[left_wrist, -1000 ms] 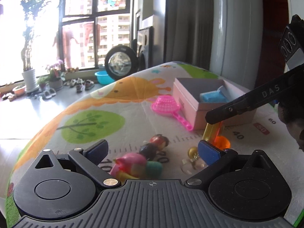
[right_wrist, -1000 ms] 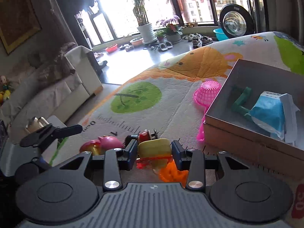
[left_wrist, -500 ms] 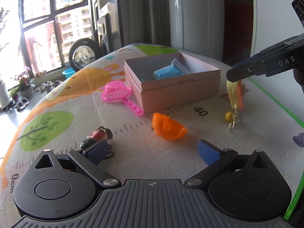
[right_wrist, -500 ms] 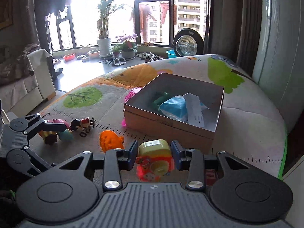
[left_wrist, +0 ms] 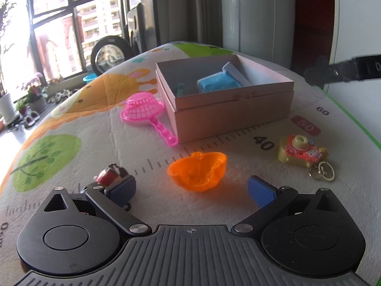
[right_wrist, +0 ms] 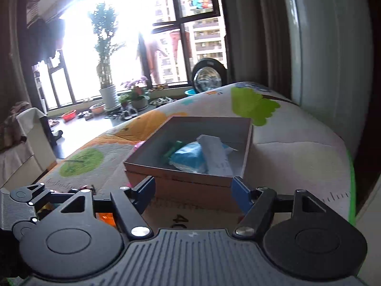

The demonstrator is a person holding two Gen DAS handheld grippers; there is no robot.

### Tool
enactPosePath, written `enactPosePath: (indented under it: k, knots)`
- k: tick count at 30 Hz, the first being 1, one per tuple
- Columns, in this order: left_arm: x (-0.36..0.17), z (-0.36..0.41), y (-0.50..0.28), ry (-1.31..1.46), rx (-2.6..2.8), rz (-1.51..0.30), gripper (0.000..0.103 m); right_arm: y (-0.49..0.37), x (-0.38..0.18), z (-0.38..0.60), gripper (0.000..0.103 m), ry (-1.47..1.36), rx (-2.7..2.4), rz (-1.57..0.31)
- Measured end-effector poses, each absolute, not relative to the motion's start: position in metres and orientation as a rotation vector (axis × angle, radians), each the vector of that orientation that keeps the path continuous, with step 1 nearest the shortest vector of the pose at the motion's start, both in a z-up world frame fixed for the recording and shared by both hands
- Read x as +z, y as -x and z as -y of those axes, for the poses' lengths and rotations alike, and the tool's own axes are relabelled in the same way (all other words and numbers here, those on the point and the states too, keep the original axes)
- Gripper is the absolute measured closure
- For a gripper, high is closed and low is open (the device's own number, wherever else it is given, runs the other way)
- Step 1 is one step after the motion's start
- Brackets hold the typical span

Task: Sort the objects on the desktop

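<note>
The box (left_wrist: 228, 116) sits open on the mat (left_wrist: 95, 143), and the bare mat in front of its near wall gives room to move. Beyond the box's right side the mat's green edge (left_wrist: 352, 116) falls off. Inside the box lie a blue packet (left_wrist: 218, 84) and a green piece (left_wrist: 181, 89). The pink sieve (left_wrist: 142, 109) rests against the box's left wall. The orange bowl (left_wrist: 197, 171) lies in front of the box, the camera toy (left_wrist: 298, 151) near its front right corner, the red toy (left_wrist: 110, 175) well to its front left.

The left gripper (left_wrist: 190, 190) is spread wide in front of the box, nothing between its 2 pads (left_wrist: 260, 194), the bowl just ahead. The right gripper (right_wrist: 193, 190) is opening, empty, framing the box's near wall.
</note>
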State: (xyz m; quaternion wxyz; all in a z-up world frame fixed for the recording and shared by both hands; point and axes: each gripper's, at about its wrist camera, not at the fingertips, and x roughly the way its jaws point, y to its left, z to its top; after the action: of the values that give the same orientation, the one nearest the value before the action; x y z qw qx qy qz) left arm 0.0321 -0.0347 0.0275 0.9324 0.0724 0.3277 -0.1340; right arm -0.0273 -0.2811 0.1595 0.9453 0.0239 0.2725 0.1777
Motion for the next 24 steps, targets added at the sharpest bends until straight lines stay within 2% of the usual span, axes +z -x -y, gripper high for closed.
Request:
enactPosePath:
  k: [3, 5, 7, 18, 19, 20, 21, 22, 24]
  knots:
    - [0.02, 0.046, -0.047, -0.158, -0.264, -0.68, 0.004, 0.033, 0.142, 0.285, 0.029, -0.029, 0.378, -0.608]
    - [0.017, 0.051, -0.053, -0.176, -0.26, -0.686, 0.028, 0.037, 0.133, 0.28, 0.026, 0.02, 0.395, -0.627]
    - [0.015, 0.051, -0.055, -0.169, -0.264, -0.694, 0.039, 0.04, 0.126, 0.275, 0.024, 0.059, 0.41, -0.639]
    - [0.021, 0.029, -0.018, -0.153, -0.287, -0.728, 0.039, 0.027, 0.097, 0.244, 0.024, 0.17, 0.456, -0.729]
    - [0.021, 0.027, -0.017, -0.145, -0.284, -0.738, 0.039, 0.024, 0.095, 0.242, 0.028, 0.178, 0.45, -0.739]
    - [0.021, 0.025, -0.016, -0.142, -0.277, -0.743, 0.039, 0.023, 0.094, 0.241, 0.039, 0.186, 0.449, -0.742]
    - [0.021, 0.024, -0.015, -0.141, -0.269, -0.744, 0.039, 0.024, 0.096, 0.239, 0.043, 0.194, 0.45, -0.739]
    - [0.021, 0.023, -0.014, -0.143, -0.262, -0.744, 0.039, 0.024, 0.097, 0.237, 0.056, 0.201, 0.458, -0.748]
    - [0.023, 0.023, -0.012, -0.144, -0.254, -0.743, 0.039, 0.028, 0.101, 0.235, 0.056, 0.212, 0.458, -0.744]
